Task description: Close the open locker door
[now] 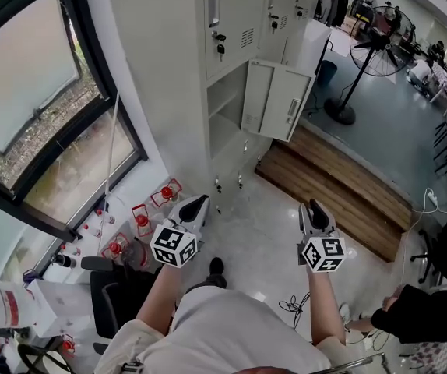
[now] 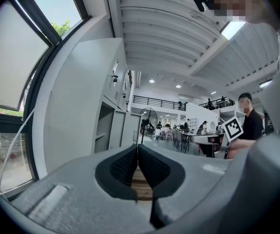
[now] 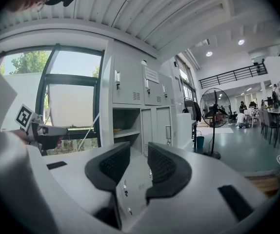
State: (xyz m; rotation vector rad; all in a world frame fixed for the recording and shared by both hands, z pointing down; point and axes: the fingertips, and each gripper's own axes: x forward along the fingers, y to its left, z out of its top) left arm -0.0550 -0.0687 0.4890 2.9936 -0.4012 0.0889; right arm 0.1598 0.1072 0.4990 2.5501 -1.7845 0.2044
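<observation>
The grey locker bank [image 1: 231, 22] stands ahead of me by the window. One middle compartment [image 1: 225, 104] is open, and its door [image 1: 274, 100] is swung out to the right. In the right gripper view the open compartment [image 3: 126, 126] and the door [image 3: 163, 123] lie straight beyond the jaws. In the left gripper view the door [image 2: 117, 129] is small and far off. My left gripper [image 1: 195, 207] is shut with nothing in it, its pads [image 2: 125, 165] pressed together. My right gripper [image 1: 315, 209] is open and empty. Both are held low, well short of the lockers.
A wooden platform [image 1: 340, 185] runs along the floor right of the lockers. A standing fan [image 1: 371, 53] is beyond it. Red-capped bottles [image 1: 142, 220] sit by the window wall at the left. A black chair [image 1: 114, 294], a floor cable [image 1: 293, 306] and a seated person [image 1: 434, 310] are near me.
</observation>
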